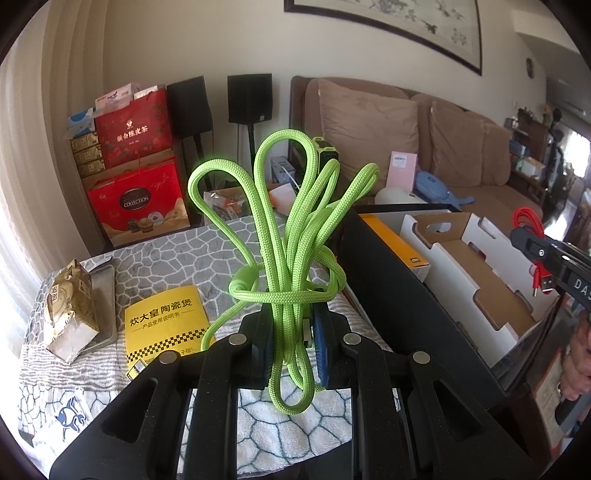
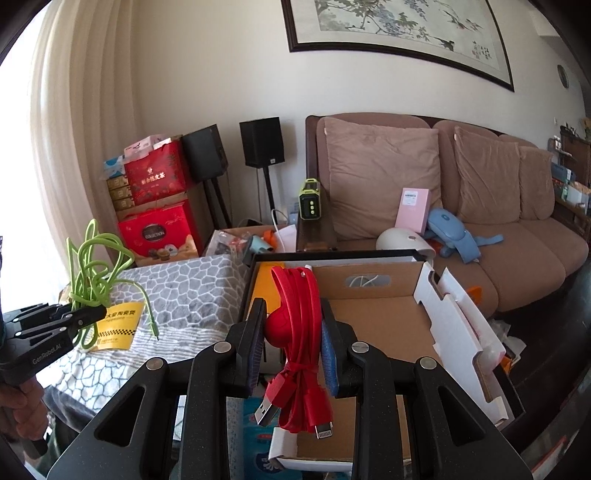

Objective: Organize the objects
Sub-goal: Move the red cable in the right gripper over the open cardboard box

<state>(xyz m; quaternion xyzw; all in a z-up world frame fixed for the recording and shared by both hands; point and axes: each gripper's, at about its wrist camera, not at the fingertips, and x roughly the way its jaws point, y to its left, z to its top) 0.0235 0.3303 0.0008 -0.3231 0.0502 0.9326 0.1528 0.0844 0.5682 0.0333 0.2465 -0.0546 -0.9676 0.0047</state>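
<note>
1. Clamping a bundled green cable [image 1: 291, 236] between narrow jaws: left hand-held gripper [image 1: 291, 332], above the counter [image 1: 184, 251].
2. Pinching a coiled red cable [image 2: 299, 332]: right hand-held gripper [image 2: 293, 339], over the cardboard box [image 2: 388, 317] ahead.

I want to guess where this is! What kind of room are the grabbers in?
It looks like a living room in someone's home. There is a brown sofa with big cushions, a framed painting on the wall above it, and black speakers on stands beside red gift boxes.
</note>
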